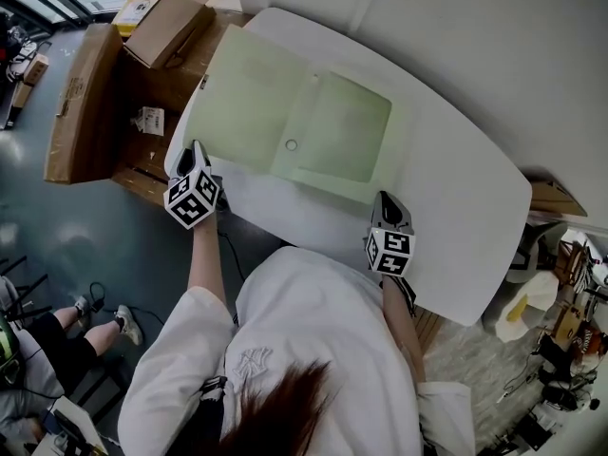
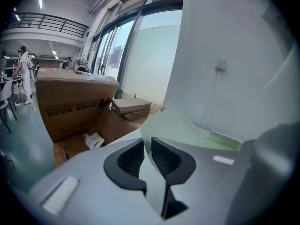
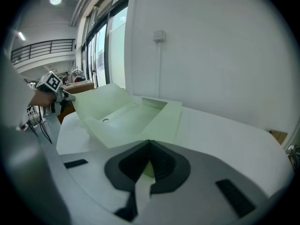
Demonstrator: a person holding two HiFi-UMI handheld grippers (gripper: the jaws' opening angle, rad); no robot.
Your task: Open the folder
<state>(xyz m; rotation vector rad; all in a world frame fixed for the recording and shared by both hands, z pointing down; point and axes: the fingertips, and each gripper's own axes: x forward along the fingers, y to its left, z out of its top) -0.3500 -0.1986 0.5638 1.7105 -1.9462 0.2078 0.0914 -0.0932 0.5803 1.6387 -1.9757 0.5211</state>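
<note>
Head view: the pale green translucent plastic folder lies spread open on the white rounded table, ahead of both pairs of jaws; the left gripper sits at its left cover's near edge, the right gripper at its near right corner.

Left gripper view: the jaws stand slightly apart, released; the folder's cover edge runs through the gap unclamped; a brown cardboard box stands beyond and left of the jaws.

Right gripper view: the jaws are clenched, tips meeting on the folder's near corner; the rest spreads ahead and leftward, its far cover tilted up.
</note>
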